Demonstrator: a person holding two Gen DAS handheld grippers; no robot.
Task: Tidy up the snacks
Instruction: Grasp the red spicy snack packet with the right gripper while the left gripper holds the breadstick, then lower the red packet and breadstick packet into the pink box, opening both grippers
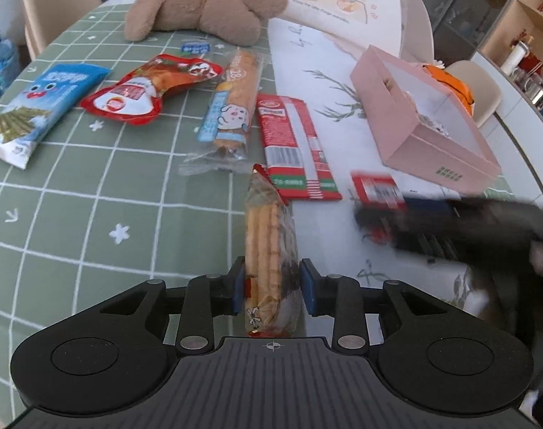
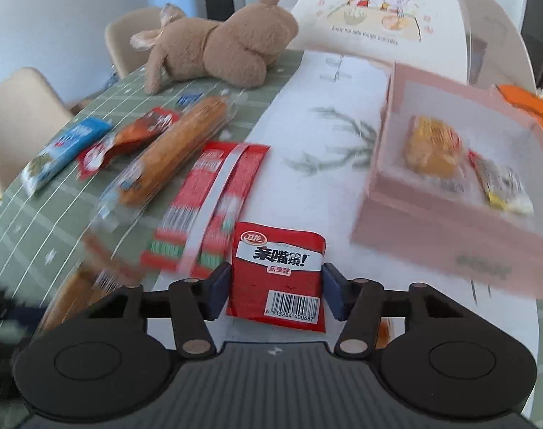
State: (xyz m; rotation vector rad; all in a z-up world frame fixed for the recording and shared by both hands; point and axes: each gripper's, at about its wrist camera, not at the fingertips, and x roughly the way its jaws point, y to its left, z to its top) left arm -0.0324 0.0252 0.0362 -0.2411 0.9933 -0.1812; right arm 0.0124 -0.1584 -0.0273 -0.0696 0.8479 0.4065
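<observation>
A table [image 1: 75, 193] under a green checked cloth is carrying everything, with a pale mat [image 2: 328, 132] lying over its right part. A brown plush toy [image 1: 200, 3] is lying at the far end. On the mat, a pink box [image 1: 425, 121] is sitting open-topped; the right wrist view is showing a yellow snack [image 2: 432, 148] and a small wrapped bar [image 2: 500, 182] resting inside it.

Four snacks are lying in a row on the cloth, well apart from the box: a blue pack [image 1: 35, 107], a red pouch [image 1: 146, 89], a long bread stick [image 1: 232, 107] and a flat red pack [image 1: 293, 146].

The left gripper [image 1: 271, 286] is gripping a clear biscuit pack [image 1: 268, 246], its blue pads pressing on both sides, the pack pointing forward above the table. The right gripper [image 2: 275, 291] is holding a small red packet [image 2: 278, 275] with a barcode, pads touching its edges, just beside the box's near corner. In the left view that gripper is showing blurred.
</observation>
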